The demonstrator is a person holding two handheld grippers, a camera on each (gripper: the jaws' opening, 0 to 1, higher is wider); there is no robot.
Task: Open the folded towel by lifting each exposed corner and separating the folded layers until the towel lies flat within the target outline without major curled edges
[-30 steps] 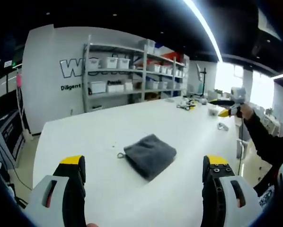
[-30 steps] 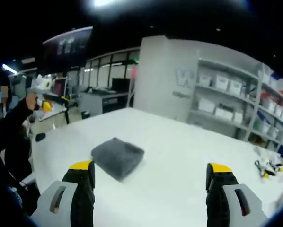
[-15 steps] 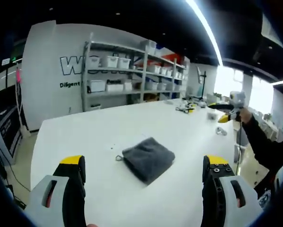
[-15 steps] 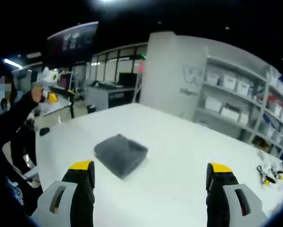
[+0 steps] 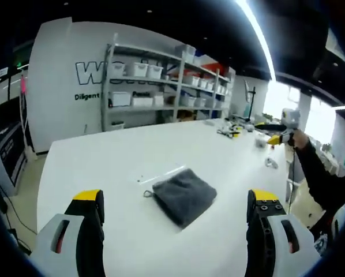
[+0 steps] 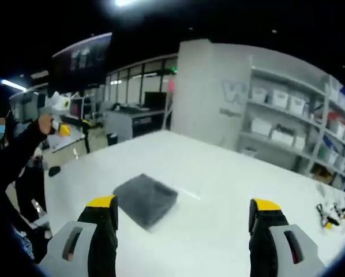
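A dark grey folded towel (image 5: 184,195) lies on the white table (image 5: 120,156), with a small loop at its left corner. My left gripper (image 5: 175,210) stands open above the table's near side, well short of the towel, with nothing between its yellow-tipped fingers (image 5: 89,202). In the right gripper view the same towel (image 6: 146,199) lies left of centre on the table (image 6: 218,190). My right gripper (image 6: 183,216) is open too and holds nothing. The other gripper (image 5: 276,131) shows at the right of the left gripper view, held up in a hand above the table's far side.
Metal shelves (image 5: 161,86) with white bins stand behind the table against a white wall. Small tools (image 5: 229,131) lie at the table's far end. A person's dark sleeve (image 5: 322,173) reaches in from the right. A hand with the left gripper (image 6: 57,118) shows at left.
Both views have shifted slightly with the hands. The towel lies as before. Both grippers stay open.
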